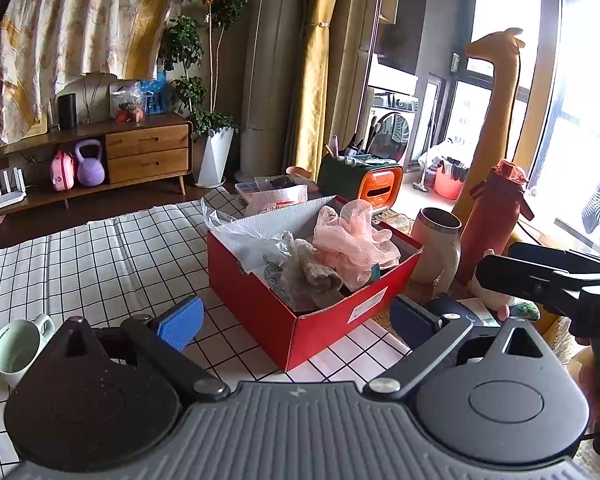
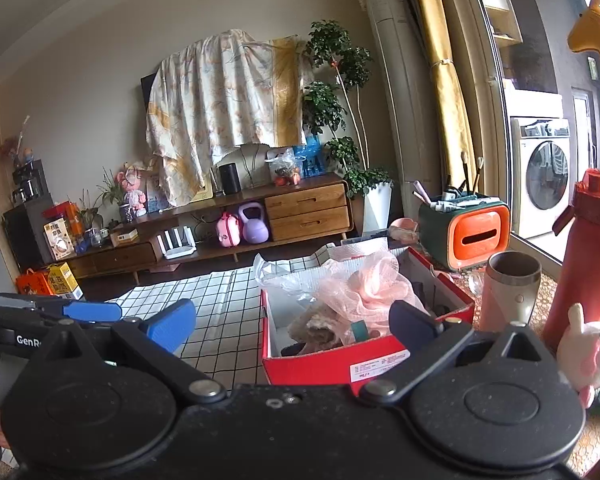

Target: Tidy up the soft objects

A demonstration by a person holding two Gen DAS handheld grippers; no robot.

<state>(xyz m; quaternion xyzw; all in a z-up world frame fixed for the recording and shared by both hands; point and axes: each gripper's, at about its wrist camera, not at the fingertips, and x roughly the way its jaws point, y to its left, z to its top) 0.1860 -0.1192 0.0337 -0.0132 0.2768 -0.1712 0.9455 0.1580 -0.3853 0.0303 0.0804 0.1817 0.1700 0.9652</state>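
Left tool (image 1: 296,322): its two blue-padded fingers are spreading wide apart at the bottom of the left wrist view, gripping nothing, hovering just in front of the red box.
Right tool (image 2: 292,326): its fingers are likewise standing wide apart at the bottom of the right wrist view, empty, framing the near edge of the red box.
Red box (image 1: 316,330): an open cardboard box is sitting at the centre of both views on the desk (image 1: 100,252), which is wearing a white cloth with a black grid.
Pink mesh pouf (image 1: 354,240): this soft bundle is resting inside the box, toward its right side.
Grey-beige rag (image 1: 308,276): it is lying crumpled in the box, touching the pouf on its left.
Clear plastic bag (image 1: 244,232): it is sticking up from the box's left rear corner.
Plush toy (image 2: 592,354): a white and pink toy is sitting outside the box at the right edge of the right wrist view.
Red bottle (image 1: 490,220): it is standing upright right of the box, behind a beige cup (image 1: 438,246).
Green mug (image 1: 18,346): it is lying tilted on the desk at lower left.
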